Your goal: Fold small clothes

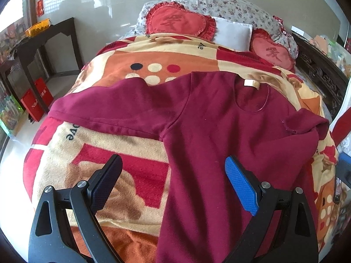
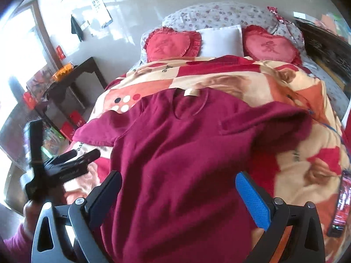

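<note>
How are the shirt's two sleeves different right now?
The left sleeve lies stretched out flat across the blanket; the right sleeve is folded in over the shirt's body. The left one looks smooth, the right one bunched. Both are the same dark red.

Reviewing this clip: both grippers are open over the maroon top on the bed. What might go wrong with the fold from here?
1. The maroon long-sleeved top lies on a thick fleece blanket; a pinch may catch the blanket too.
2. One sleeve is already bunched over the body while the other sleeve lies spread, so the fold may come out lopsided.
3. The left gripper and right gripper hover close together and could collide.
</note>
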### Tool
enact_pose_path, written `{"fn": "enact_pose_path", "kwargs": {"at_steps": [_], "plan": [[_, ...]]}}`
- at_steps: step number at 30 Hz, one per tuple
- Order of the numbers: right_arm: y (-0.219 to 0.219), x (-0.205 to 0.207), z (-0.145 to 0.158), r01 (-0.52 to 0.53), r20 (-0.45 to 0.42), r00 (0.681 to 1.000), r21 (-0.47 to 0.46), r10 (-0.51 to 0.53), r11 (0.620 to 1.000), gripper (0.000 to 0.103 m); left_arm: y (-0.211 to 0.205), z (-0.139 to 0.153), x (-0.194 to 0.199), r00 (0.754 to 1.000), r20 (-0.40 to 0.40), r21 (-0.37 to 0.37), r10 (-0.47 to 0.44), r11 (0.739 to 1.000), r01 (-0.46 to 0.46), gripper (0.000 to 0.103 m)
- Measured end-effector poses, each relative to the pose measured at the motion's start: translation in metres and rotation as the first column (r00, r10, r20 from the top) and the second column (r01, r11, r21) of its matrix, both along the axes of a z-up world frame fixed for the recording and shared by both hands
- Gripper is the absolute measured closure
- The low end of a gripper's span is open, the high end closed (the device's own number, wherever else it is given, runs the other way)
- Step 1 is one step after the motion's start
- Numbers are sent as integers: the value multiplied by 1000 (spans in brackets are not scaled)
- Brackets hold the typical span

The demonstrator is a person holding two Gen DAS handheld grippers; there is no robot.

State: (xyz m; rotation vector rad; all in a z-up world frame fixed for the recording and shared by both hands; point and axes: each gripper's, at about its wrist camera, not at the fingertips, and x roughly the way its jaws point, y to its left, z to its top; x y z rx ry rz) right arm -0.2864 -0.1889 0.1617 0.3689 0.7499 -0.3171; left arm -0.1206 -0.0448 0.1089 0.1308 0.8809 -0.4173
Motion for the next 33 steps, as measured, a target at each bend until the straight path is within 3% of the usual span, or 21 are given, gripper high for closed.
{"fn": "enact_pose_path", "kwargs": {"at_steps": [5, 33], "plan": [[11, 32, -9, 54, -6, 999, -86, -54, 995, 0, 7, -3, 3, 1000, -4, 0, 18, 1000, -18, 8], [24, 69, -31, 69, -63, 995, -106, -76, 992, 0, 5, -19, 13, 999, -35, 7, 36, 999, -36, 8]]}}
